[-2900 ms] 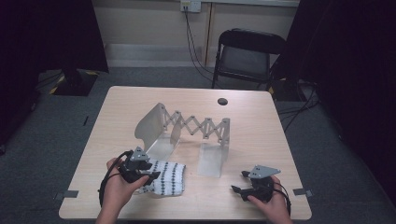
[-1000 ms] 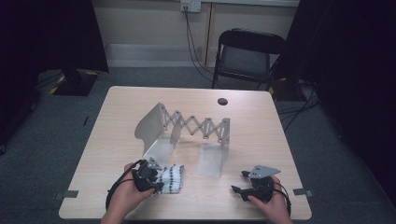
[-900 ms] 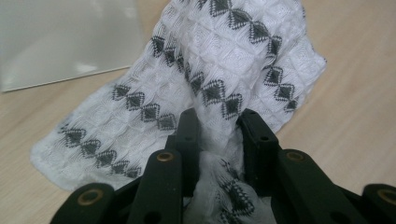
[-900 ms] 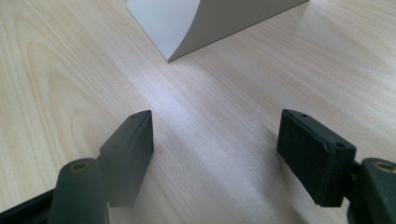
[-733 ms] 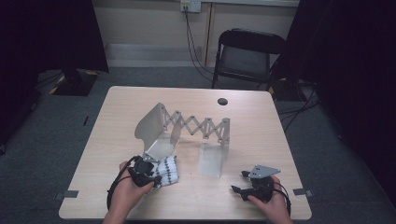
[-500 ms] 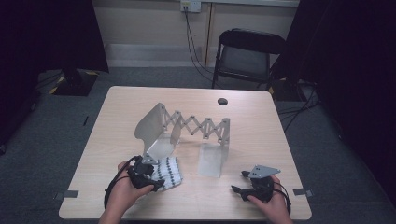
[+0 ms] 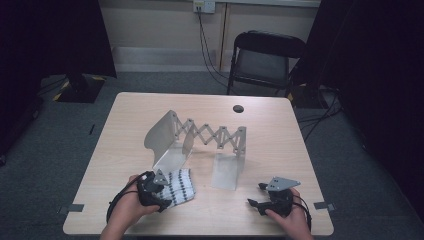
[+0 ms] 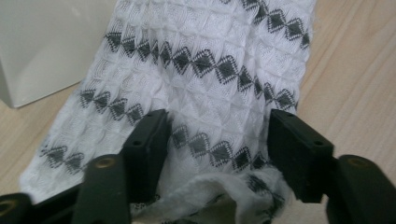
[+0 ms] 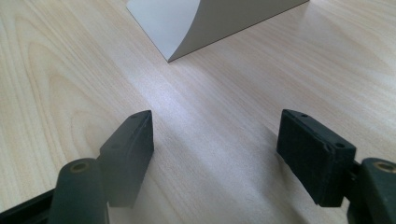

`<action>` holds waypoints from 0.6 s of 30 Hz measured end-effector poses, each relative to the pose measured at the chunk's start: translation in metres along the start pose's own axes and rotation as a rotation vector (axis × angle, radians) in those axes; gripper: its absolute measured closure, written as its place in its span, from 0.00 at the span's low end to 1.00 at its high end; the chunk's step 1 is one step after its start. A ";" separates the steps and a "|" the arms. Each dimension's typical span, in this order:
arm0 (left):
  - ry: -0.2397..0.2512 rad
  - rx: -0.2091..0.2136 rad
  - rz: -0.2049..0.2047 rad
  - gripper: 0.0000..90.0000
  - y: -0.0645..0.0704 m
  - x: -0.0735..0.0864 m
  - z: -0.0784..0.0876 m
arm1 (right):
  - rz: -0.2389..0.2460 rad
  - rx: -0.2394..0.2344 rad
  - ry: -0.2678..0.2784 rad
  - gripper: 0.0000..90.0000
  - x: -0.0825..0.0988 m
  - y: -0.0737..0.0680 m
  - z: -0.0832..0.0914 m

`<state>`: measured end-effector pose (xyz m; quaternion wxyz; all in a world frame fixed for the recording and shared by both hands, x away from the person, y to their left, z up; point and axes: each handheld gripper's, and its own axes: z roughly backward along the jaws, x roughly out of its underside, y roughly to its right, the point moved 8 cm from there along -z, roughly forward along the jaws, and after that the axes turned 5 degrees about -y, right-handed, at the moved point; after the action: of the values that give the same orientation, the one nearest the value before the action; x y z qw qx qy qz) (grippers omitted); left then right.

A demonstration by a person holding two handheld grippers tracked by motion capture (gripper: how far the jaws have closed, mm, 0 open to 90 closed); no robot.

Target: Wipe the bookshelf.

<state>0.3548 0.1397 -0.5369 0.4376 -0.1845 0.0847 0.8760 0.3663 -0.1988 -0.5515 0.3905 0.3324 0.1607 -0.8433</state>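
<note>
Jaws of the left gripper (image 8: 215,144) stand apart, having just been opening, with the white diamond-patterned cloth (image 8: 205,79) lying between them, unpinched; a second ago they were nearly shut on its bunched edge. Cloth now spreads flatter, its long axis running away from the gripper toward the folding metal rack (image 7: 200,137), near the table's (image 7: 280,125) front left edge. Right gripper (image 9: 215,149) holds its jaws spread over bare wood, empty, unmoved from before.
</note>
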 end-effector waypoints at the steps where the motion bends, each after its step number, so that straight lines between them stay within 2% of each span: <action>1: -0.013 -0.004 0.008 0.52 0.001 0.000 0.001 | -0.001 -0.002 0.001 0.30 0.000 0.000 0.000; 2: -0.024 -0.010 0.012 0.56 0.003 -0.001 0.001 | -0.001 -0.002 0.002 0.30 0.000 0.000 0.000; 3: -0.035 -0.012 0.011 0.66 0.004 -0.001 0.002 | -0.001 -0.002 0.001 0.30 0.000 0.000 0.000; 4: -0.044 -0.021 0.028 0.73 0.005 -0.002 0.002 | 0.001 0.000 0.000 0.30 0.000 0.000 0.000; 6: -0.063 -0.025 0.063 0.79 0.006 -0.003 0.003 | 0.002 0.001 0.001 0.30 0.000 0.000 0.000; 8: -0.067 -0.017 0.128 0.82 0.006 -0.004 0.003 | 0.002 0.001 -0.001 0.30 0.000 0.000 0.000; 9: -0.057 -0.010 0.178 0.82 0.005 -0.005 0.004 | 0.001 0.001 0.000 0.30 0.000 0.000 0.000; 10: -0.046 -0.015 0.203 0.82 0.003 -0.006 0.005 | -0.001 -0.002 0.001 0.30 0.000 0.000 0.000; 12: 0.005 -0.052 0.286 0.82 -0.007 -0.009 0.009 | -0.001 -0.002 0.002 0.30 0.000 0.000 0.000; 15: 0.067 -0.087 0.460 0.80 -0.022 -0.011 0.017 | -0.001 -0.002 0.002 0.30 0.000 0.000 0.000; 16: 0.072 -0.094 0.480 0.79 -0.024 -0.011 0.017 | -0.002 -0.003 0.003 0.30 0.000 0.000 0.000; 18: 0.057 -0.135 0.494 0.73 -0.030 -0.010 0.015 | -0.001 -0.002 0.002 0.30 0.000 0.000 0.000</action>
<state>0.3806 0.1553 -0.5191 0.1946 -0.2115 0.0806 0.9544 0.3667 -0.1986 -0.5514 0.3904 0.3328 0.1623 -0.8429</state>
